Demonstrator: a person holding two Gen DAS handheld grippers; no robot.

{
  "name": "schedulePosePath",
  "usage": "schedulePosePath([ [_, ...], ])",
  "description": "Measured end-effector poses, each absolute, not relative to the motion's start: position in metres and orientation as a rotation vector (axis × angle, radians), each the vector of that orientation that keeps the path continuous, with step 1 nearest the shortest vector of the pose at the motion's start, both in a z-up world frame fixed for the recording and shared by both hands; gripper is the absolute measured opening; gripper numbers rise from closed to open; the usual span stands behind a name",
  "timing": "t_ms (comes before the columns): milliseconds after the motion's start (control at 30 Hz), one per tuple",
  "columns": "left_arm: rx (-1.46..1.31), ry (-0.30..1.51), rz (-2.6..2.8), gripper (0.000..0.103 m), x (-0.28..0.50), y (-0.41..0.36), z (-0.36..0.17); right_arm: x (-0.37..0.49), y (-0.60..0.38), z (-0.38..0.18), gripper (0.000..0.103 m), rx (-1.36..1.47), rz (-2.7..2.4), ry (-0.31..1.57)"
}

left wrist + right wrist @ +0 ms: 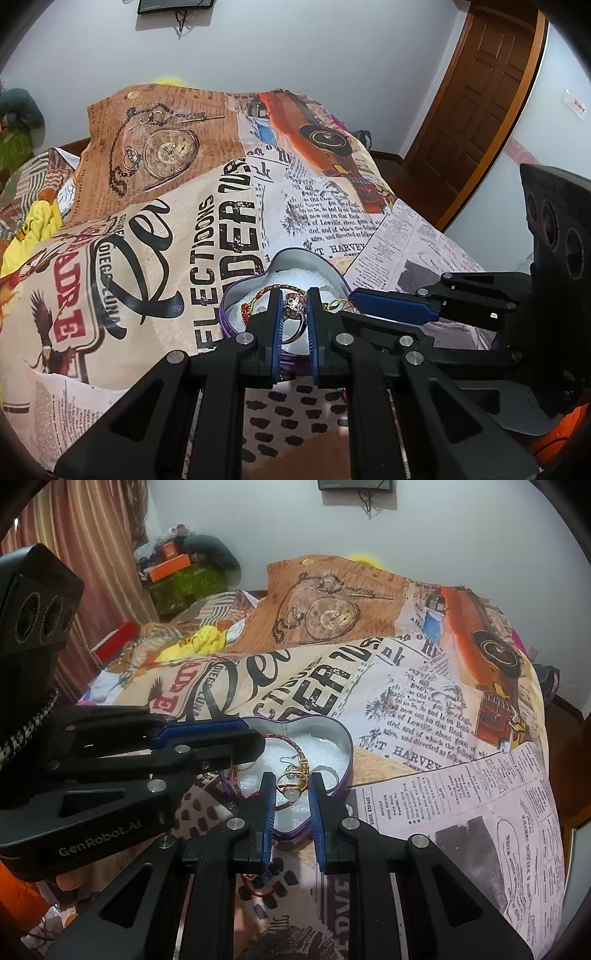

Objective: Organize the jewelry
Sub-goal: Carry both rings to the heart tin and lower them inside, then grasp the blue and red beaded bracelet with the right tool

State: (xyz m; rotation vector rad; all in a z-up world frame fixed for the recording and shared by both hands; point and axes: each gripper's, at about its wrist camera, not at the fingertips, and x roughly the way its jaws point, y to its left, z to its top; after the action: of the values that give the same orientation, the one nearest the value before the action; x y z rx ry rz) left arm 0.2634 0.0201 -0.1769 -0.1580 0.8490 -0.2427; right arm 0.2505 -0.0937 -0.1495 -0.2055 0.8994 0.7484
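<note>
left gripper (292, 295): jaws near-closed, pinching silver ring (294, 308) | right gripper (292, 781): jaws near-closed, pinching gold ring (291, 781) | both above heart-shaped tin (341, 738) on bed (461, 812)

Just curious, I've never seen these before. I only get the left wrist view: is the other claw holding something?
Observer: Yes, the right claw grips a gold ring with a pale stone, over the heart-shaped tin.
Operator: What's off to the left, past my picture's edge?
Observer: A striped curtain hangs there.
Operator: Anything lying near it?
Observer: A red box, with a yellow cloth further in.
</note>
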Motion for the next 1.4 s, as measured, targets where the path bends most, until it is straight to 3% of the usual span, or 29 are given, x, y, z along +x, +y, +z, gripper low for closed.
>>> schedulePosePath([
  [500,-0.156,0.837,-0.243,0.011,0.259,0.019,-0.168,0.247,-0.086,-0.153,0.017,-0.275,0.736,0.918],
  [733,-0.166,0.824,-0.228,0.011,0.250,0.025,-0.154,0.243,-0.093,-0.143,0.037,-0.268,0.705,0.888],
  [833,-0.166,0.814,-0.223,0.011,0.245,0.026,-0.147,0.242,-0.096,-0.136,0.038,-0.262,0.695,0.876],
  [1000,-0.151,0.796,-0.203,0.031,0.233,0.026,-0.138,0.240,-0.106,-0.125,0.038,-0.243,0.670,0.857],
  [1400,-0.131,0.887,-0.219,0.034,0.217,0.013,-0.161,0.233,-0.140,-0.126,0.038,-0.223,0.605,0.883],
])
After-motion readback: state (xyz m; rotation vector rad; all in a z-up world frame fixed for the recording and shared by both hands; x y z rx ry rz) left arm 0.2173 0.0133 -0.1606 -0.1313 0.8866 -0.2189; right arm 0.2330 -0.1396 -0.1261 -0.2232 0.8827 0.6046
